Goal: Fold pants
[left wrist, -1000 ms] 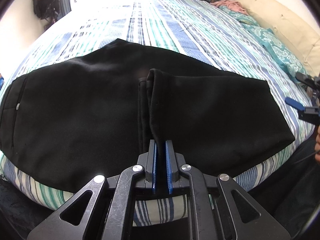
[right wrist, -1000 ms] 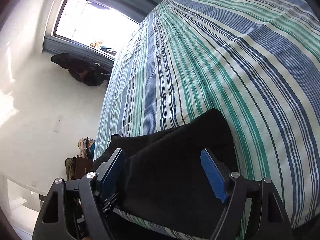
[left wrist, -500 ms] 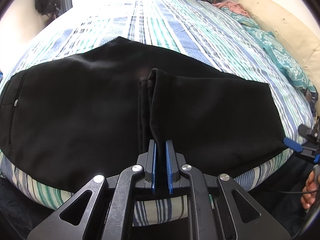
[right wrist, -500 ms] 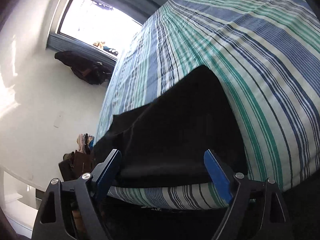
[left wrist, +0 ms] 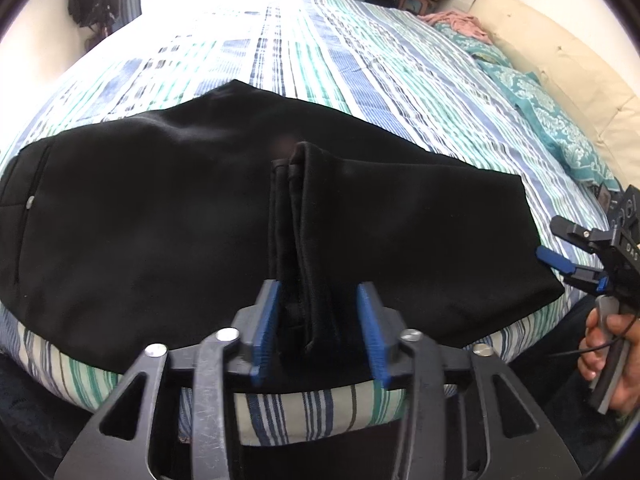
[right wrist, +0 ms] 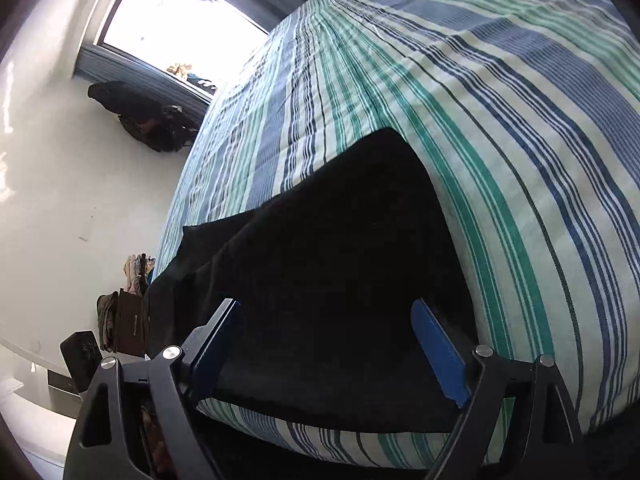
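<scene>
- Between the left gripper (left wrist: 318,330) pads: raised fold of black pants (left wrist: 160,216), jaws opening, pads off the cloth.
- Ahead of the right gripper (right wrist: 328,348): pants end, jaws wide, holding nothing.
- Beyond both: striped bed (left wrist: 340,64).

Our left gripper (left wrist: 318,330), clamped on the raised fold of the pants (left wrist: 160,216) a second ago, is opening its jaws (the fold stands loose between the pads). Our right gripper (right wrist: 326,354) has dropped to the pants' end at the bed (right wrist: 500,128) edge.
</scene>
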A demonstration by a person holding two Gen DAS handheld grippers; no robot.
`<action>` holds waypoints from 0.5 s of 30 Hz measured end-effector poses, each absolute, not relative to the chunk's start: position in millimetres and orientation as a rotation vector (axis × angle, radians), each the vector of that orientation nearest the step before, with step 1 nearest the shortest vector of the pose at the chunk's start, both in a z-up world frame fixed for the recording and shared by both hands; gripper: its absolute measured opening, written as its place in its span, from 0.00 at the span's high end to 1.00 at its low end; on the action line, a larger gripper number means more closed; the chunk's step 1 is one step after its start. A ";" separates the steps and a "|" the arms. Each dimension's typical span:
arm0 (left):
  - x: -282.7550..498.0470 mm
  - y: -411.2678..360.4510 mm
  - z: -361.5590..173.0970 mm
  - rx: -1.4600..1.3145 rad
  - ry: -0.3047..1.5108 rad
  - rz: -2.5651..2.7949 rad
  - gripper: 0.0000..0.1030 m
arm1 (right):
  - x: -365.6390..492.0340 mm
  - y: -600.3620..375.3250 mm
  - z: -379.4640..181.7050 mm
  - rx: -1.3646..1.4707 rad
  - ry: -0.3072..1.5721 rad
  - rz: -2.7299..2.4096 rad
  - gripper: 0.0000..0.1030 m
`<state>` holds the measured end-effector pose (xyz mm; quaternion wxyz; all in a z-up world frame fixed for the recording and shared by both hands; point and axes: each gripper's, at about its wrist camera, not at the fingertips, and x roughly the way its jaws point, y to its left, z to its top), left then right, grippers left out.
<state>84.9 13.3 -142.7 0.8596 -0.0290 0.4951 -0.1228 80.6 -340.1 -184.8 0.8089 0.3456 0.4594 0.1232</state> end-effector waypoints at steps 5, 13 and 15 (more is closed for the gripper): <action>80.6 32.0 -118.3 -0.157 0.954 -0.243 0.30 | 55.5 -342.6 -127.8 0.604 0.746 0.244 0.15; 91.7 69.0 -117.8 -0.238 0.949 -0.088 0.24 | 39.6 -329.9 -102.7 0.422 0.666 0.162 0.00; 93.8 77.5 -119.0 -0.243 0.952 -0.037 0.24 | 42.4 -331.1 -109.5 0.412 0.698 0.135 0.00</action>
